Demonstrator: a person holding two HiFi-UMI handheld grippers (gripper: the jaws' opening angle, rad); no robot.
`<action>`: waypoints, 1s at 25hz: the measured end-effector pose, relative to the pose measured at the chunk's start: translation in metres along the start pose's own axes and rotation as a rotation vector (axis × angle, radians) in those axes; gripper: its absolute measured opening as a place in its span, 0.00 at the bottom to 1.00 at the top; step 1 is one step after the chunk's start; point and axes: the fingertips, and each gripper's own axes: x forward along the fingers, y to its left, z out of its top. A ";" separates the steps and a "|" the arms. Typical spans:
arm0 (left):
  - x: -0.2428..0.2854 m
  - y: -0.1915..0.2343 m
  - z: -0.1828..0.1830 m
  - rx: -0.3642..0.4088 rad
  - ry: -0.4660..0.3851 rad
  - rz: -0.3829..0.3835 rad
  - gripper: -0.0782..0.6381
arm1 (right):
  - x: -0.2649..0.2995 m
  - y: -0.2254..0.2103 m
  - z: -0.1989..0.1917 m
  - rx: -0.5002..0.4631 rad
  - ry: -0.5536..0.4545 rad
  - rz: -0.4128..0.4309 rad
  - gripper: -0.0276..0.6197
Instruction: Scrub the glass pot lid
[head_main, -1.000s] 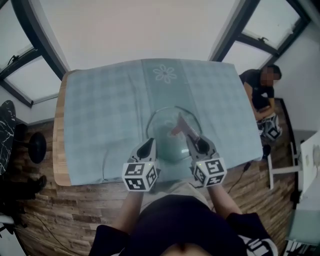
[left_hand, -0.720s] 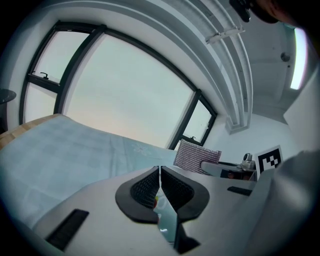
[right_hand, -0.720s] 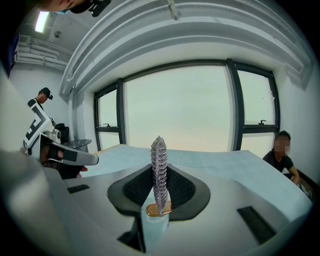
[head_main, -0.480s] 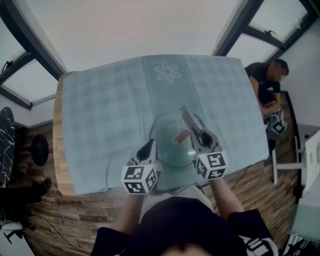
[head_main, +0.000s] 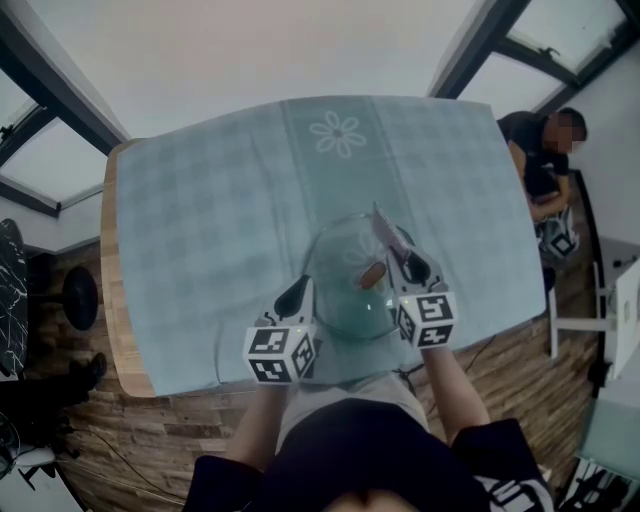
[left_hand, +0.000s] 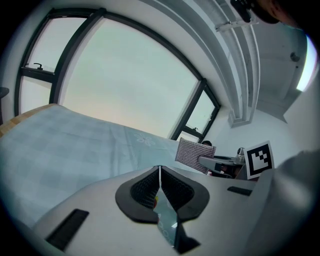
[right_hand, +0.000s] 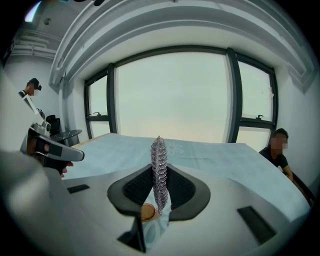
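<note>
The glass pot lid (head_main: 340, 285), domed and with a brown knob (head_main: 372, 272), is in front of me over the teal tablecloth. My left gripper (head_main: 297, 293) is shut on the lid's near-left rim, and the glass edge (left_hand: 166, 220) shows between its pads. My right gripper (head_main: 408, 263) is shut on a silvery mesh scrub pad (head_main: 384, 231) that stands upright over the lid's right side, close to the knob (right_hand: 146, 212). The pad (right_hand: 159, 167) fills the gap between the right jaws. I cannot tell whether the lid rests on the table.
The table (head_main: 118, 300) has a wooden edge and carries a checked cloth (head_main: 220, 210) with a flower motif (head_main: 338, 133). A person (head_main: 545, 165) sits at the far right. A black stool (head_main: 75, 297) stands left on the wooden floor, white furniture (head_main: 600, 330) at the right.
The right gripper has carried the pad from over the lid's centre toward its far right side. The left gripper has kept its hold on the rim and barely shifted.
</note>
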 end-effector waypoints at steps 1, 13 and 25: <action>0.002 0.002 -0.002 -0.001 0.009 0.000 0.13 | 0.003 -0.001 -0.002 -0.002 0.008 -0.005 0.17; 0.027 0.010 -0.015 -0.009 0.071 -0.016 0.13 | 0.034 -0.018 -0.021 -0.045 0.122 -0.059 0.17; 0.045 0.013 -0.018 -0.013 0.093 -0.024 0.13 | 0.057 -0.020 -0.038 -0.090 0.228 -0.046 0.17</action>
